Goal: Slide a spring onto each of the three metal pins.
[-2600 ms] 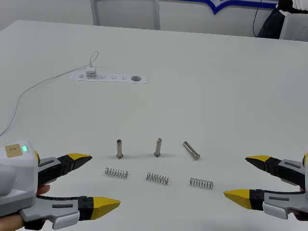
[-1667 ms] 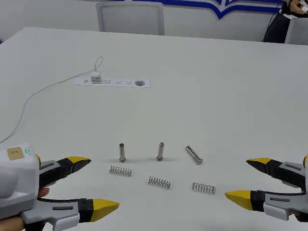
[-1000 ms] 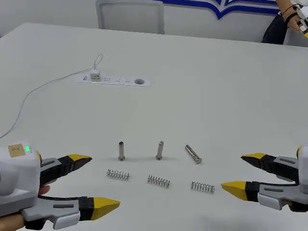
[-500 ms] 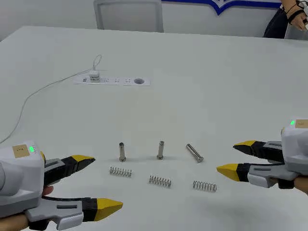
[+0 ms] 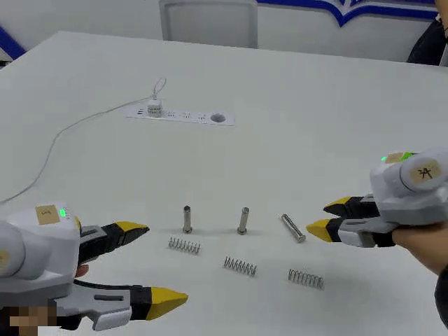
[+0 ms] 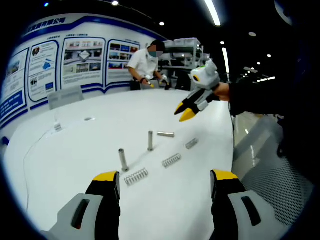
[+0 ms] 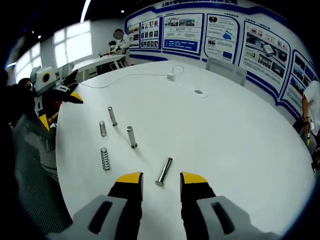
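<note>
Surface: the white bench (image 5: pixel 315 126) is wide, and a chair (image 5: pixel 208 21) stands at its far edge.
Left side: the left hand-held gripper (image 5: pixel 163 262) is low by the near left corner of the bench. Its yellow-tipped jaws are spread wide with nothing between them.
Right side: the right hand-held gripper (image 5: pixel 318 218) reaches in from the right edge. Its jaws are parted by a narrow gap and grip nothing. The tips are just beside the lying pin (image 5: pixel 293 228), which lines up with that gap in the right gripper view.
Power: a power strip (image 5: pixel 185 115) lies flat toward the far left, and its cable (image 5: pixel 56 143) trails to the left edge.
Pins: they form a row toward the near edge. The left pin (image 5: pixel 187 218) and the middle pin (image 5: pixel 243 220) stand upright, and the lying pin is on its side at the right end.
Springs: the left spring (image 5: pixel 184 244), the middle spring (image 5: pixel 239 265) and the right spring (image 5: pixel 305 278) lie flat, one just nearer than each pin and apart from it.
</note>
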Demonstrator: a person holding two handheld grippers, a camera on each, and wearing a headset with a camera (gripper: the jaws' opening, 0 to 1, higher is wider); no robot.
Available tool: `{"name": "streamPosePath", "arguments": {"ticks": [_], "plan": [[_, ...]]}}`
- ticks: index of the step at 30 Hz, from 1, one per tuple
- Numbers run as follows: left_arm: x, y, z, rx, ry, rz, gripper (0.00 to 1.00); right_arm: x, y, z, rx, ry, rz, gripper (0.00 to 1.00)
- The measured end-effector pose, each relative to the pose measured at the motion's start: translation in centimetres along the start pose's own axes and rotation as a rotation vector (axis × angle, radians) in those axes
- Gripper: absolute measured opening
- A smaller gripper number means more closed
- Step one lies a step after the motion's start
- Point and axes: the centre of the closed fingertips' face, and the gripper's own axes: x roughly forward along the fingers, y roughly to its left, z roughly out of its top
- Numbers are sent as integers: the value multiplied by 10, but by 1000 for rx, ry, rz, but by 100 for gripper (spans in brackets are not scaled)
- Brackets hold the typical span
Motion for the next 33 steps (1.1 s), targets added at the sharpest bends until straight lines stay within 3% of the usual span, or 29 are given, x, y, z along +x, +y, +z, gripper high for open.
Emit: {"name": "streamPosePath", "arguments": {"ticks": [4, 9, 20, 33], "plan": [[0, 1, -1, -1, -3, 8, 76, 14, -5, 5, 16, 24, 2, 29], [0, 1, 0, -3, -10, 11, 76, 30, -5, 1, 16, 91, 11, 27], [12, -16, -5, 58, 21, -46, 76, 57, -6, -5, 57, 203, -6, 20], [12, -15, 2, 4, -32, -63, 75, 73, -8, -18, 114, 292, -22, 15]]}}
